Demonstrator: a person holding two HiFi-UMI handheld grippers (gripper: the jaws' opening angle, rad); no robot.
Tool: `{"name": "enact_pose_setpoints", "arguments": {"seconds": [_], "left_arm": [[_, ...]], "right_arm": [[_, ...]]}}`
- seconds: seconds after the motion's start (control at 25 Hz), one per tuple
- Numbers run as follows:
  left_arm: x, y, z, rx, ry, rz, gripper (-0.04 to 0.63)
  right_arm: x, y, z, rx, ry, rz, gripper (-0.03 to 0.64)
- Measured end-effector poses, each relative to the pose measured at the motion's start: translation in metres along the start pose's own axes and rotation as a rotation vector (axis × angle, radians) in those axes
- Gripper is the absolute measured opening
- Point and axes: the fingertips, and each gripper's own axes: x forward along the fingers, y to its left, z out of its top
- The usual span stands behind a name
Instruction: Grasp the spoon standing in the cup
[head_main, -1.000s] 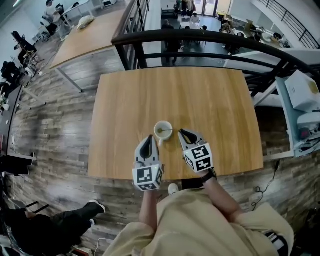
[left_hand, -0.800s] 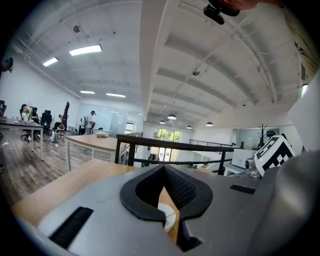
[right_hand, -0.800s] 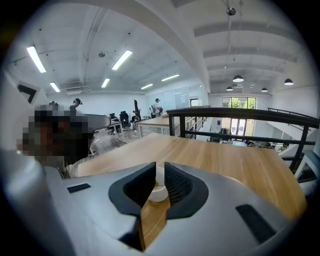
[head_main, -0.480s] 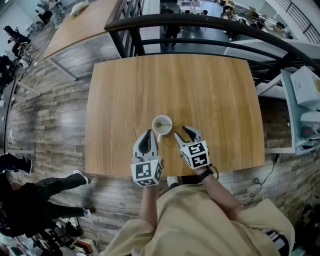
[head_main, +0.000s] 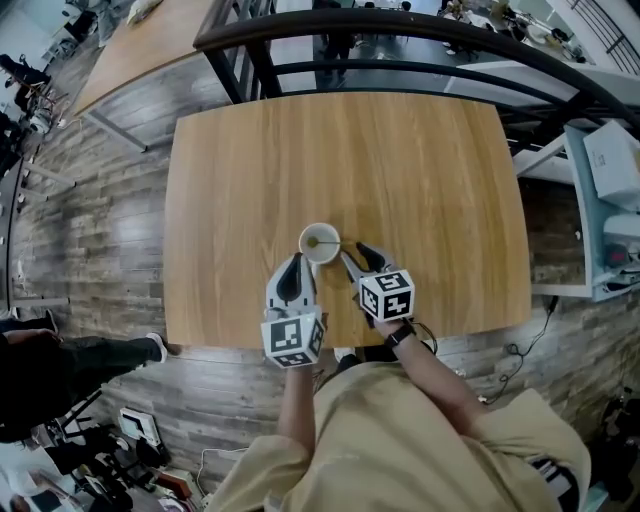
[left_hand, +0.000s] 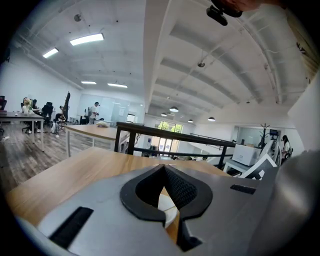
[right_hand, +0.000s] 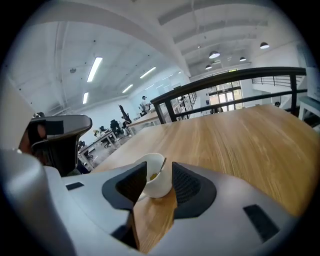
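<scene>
A white cup (head_main: 320, 243) stands on the wooden table (head_main: 400, 170) near its front edge, with a spoon (head_main: 327, 241) leaning inside it. My right gripper (head_main: 353, 254) points at the cup from the right. Its jaws are opening, and nothing is pressed between the pads. In the right gripper view the cup (right_hand: 156, 176) with the spoon handle (right_hand: 162, 165) sits just ahead of the spread tips of the right gripper (right_hand: 159, 169). My left gripper (head_main: 296, 260) rests just below the cup, empty, its tips touching (left_hand: 163, 167). A sliver of the cup (left_hand: 167, 209) shows below them.
A black railing (head_main: 400, 30) runs behind the table's far edge. White equipment (head_main: 615, 160) stands on a stand to the right. The table's front edge (head_main: 340, 345) lies just under both grippers. Beyond the railing is an office with further tables (head_main: 130, 50).
The right gripper's jaws have gone from shut to spread, and it has moved up-left closer to the cup. The left gripper stays shut near the cup.
</scene>
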Motion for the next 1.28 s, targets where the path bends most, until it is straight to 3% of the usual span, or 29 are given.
{"name": "enact_pose_setpoints", "arguments": {"seconds": [0.16,0.44,0.92,1.28], "left_arm": [[0.001,-0.003,-0.003,0.010,0.009,-0.005,0.011],[0.003,-0.011,-0.005,0.015,0.017,-0.015,0.011],[-0.015,-0.012,0.011,0.027,-0.019,-0.002,0.011],[-0.046,-0.019,0.024,0.056,-0.055,0.013,0.011]], "right_arm": [[0.010,-0.001,0.000,0.091,-0.043,0.002,0.114],[0.013,-0.006,0.005,0.073,-0.061,-0.031,0.030],[-0.013,0.002,0.027,-0.010,-0.097,-0.028,0.018],[-0.057,0.008,0.055,-0.070,-0.204,-0.059,0.018]]}}
